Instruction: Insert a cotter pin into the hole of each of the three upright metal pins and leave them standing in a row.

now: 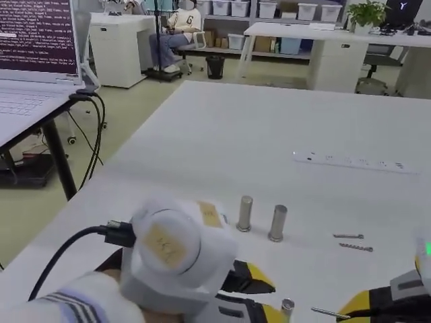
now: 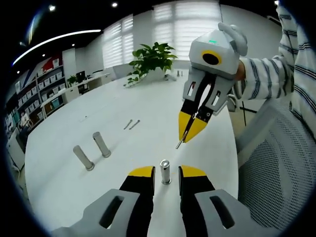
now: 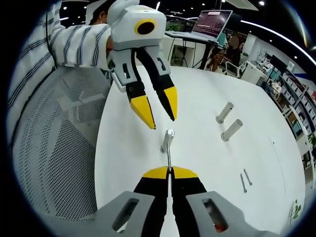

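Surface [image 1: 269, 134]: white.
Left tongs [image 2: 167, 170]: spread astride upright pin [image 2: 165, 174], to steady.
Right tongs [image 3: 169, 170]: pinching cotter pin [image 3: 168, 155], aimed 12 o'clock for insertion.

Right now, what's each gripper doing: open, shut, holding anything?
Left gripper: open, holding nothing; a metal pin stands by its tips.
Right gripper: shut on a cotter pin.
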`<action>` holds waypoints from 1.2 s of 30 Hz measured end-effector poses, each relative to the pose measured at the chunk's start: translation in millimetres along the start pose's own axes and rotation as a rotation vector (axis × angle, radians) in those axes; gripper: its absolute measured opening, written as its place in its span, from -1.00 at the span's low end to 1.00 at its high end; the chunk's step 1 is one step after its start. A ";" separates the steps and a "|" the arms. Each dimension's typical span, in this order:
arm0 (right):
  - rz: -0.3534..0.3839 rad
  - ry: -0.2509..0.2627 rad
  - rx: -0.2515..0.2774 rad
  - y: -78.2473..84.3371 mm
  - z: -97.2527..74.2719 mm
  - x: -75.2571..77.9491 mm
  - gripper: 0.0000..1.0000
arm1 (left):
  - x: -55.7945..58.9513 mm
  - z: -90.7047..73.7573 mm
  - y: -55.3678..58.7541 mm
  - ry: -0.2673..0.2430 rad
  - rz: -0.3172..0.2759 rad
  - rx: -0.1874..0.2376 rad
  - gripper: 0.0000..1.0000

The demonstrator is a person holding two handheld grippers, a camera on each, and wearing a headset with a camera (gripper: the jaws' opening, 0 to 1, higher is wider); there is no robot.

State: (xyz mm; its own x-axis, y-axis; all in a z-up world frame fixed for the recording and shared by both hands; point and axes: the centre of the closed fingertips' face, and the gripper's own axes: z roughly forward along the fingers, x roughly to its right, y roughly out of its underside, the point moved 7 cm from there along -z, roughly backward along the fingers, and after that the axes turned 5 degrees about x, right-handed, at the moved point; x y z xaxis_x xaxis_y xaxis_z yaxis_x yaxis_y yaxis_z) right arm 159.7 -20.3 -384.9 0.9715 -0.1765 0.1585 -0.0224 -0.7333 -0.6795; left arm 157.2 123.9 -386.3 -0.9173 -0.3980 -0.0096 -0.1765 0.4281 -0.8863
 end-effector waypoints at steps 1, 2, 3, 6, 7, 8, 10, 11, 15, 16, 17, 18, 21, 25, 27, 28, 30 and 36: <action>-0.002 -0.003 -0.001 0.6 1.3 0.3 -1.00 | -0.2 1.3 0.3 0.003 -0.002 0.000 -0.69; -0.002 -0.008 -0.002 1.1 2.6 0.5 -1.00 | -0.9 3.4 1.1 0.004 -0.007 -0.005 -0.69; -0.002 -0.014 -0.004 1.8 4.4 1.0 -1.00 | -1.4 4.6 1.8 0.004 -0.008 -0.010 -0.68; -0.007 -0.023 -0.009 2.9 7.8 3.2 -1.00 | -3.5 7.3 2.5 0.002 -0.014 -0.012 -0.68; -0.007 -0.023 -0.009 3.0 8.5 4.1 -1.00 | -4.3 8.3 2.4 0.003 -0.019 -0.010 -0.69; -0.007 -0.024 -0.009 3.1 9.0 5.2 -1.00 | -5.1 9.3 2.4 0.002 -0.021 -0.009 -0.70; -0.009 -0.027 -0.010 2.7 10.2 7.4 -1.00 | -6.4 11.2 2.2 0.002 -0.027 -0.008 -0.72; -0.010 -0.029 -0.011 2.6 10.8 8.2 -1.00 | -6.6 12.0 1.9 0.002 -0.028 -0.007 -0.73; -0.020 -0.038 -0.014 1.1 13.6 10.5 -1.00 | -5.1 15.3 0.1 0.015 -0.027 0.003 -0.82; -0.021 -0.041 -0.014 0.6 14.2 10.7 -1.00 | -4.9 15.7 0.2 0.016 -0.025 0.003 -0.83; -0.025 -0.045 -0.015 0.1 15.1 10.8 -1.00 | -4.9 16.3 0.5 0.017 -0.028 0.001 -0.83; -0.029 -0.048 -0.017 -0.1 15.5 10.7 -1.00 | -4.9 16.5 0.9 0.018 -0.032 0.000 -0.83; -0.033 -0.055 -0.019 -0.4 17.0 10.5 -1.00 | -4.6 16.9 1.8 0.025 -0.032 -0.006 -0.85; -0.040 -0.059 -0.021 -0.8 18.8 10.6 -1.00 | -5.6 17.0 0.9 0.025 -0.033 -0.002 -0.89; -0.039 -0.061 -0.017 -1.7 19.4 10.3 -1.00 | -5.6 17.1 1.2 0.028 -0.036 -0.005 -0.89; -0.040 -0.063 -0.018 -2.0 19.7 10.2 -1.00 | -5.5 16.9 1.4 0.030 -0.033 -0.007 -0.89; -0.043 -0.066 -0.016 -2.5 20.3 10.2 -1.00 | -5.2 16.8 1.4 0.033 -0.031 -0.007 -0.89; -0.072 -0.087 -0.015 -4.5 22.9 8.9 -1.00 | -4.9 16.1 1.7 0.043 -0.016 -0.008 -0.89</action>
State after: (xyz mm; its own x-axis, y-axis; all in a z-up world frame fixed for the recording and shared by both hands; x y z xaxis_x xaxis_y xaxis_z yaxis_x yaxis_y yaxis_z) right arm 173.9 -3.6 -396.9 0.9875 -0.0658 0.1430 0.0452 -0.7519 -0.6577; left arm 167.1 113.5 -395.3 -0.9288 -0.3698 0.0244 -0.1939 0.4289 -0.8823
